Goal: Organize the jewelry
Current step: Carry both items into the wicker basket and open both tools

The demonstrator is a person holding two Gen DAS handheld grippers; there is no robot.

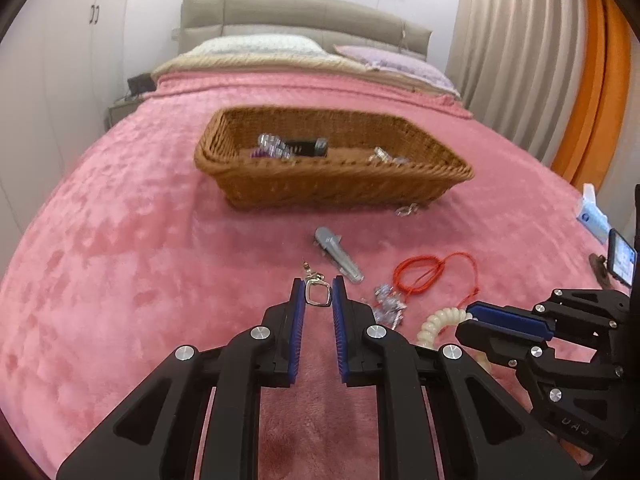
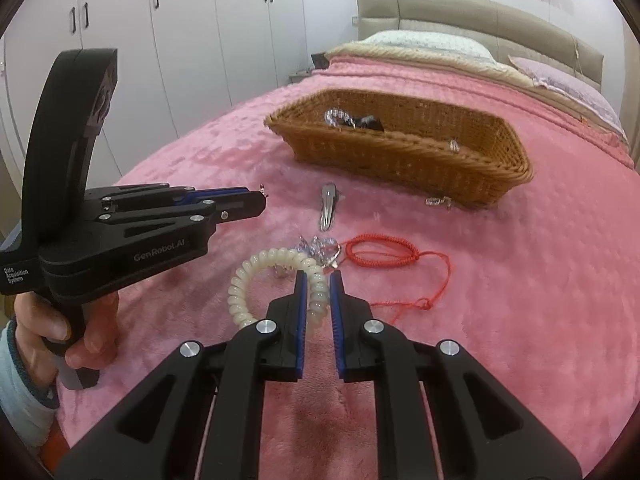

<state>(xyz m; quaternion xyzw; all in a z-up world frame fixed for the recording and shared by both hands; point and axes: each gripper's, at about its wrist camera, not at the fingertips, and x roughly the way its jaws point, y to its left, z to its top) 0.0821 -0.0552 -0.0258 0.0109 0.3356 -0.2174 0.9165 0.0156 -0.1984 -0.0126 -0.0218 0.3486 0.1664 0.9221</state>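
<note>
My left gripper [image 1: 319, 292] holds a small silver ring-shaped earring [image 1: 318, 294] between its tips, just above the pink blanket. My right gripper [image 2: 319, 285] straddles the near side of a cream spiral bracelet [image 2: 256, 268]; its jaws are narrowly apart around the coil. A silver hair clip [image 1: 338, 254], a crystal cluster [image 1: 386, 306] and a red cord bracelet [image 1: 424, 274] lie ahead on the blanket. The wicker basket [image 1: 320, 182] stands beyond and holds several jewelry pieces. A small silver piece [image 1: 408, 210] lies at the basket's front right foot.
The pink blanket [image 1: 140, 240] covers the bed. A phone [image 1: 622, 258] and a tissue pack [image 1: 592, 216] sit at the right edge. Pillows and the headboard are at the far end, wardrobes [image 2: 180, 40] to the left.
</note>
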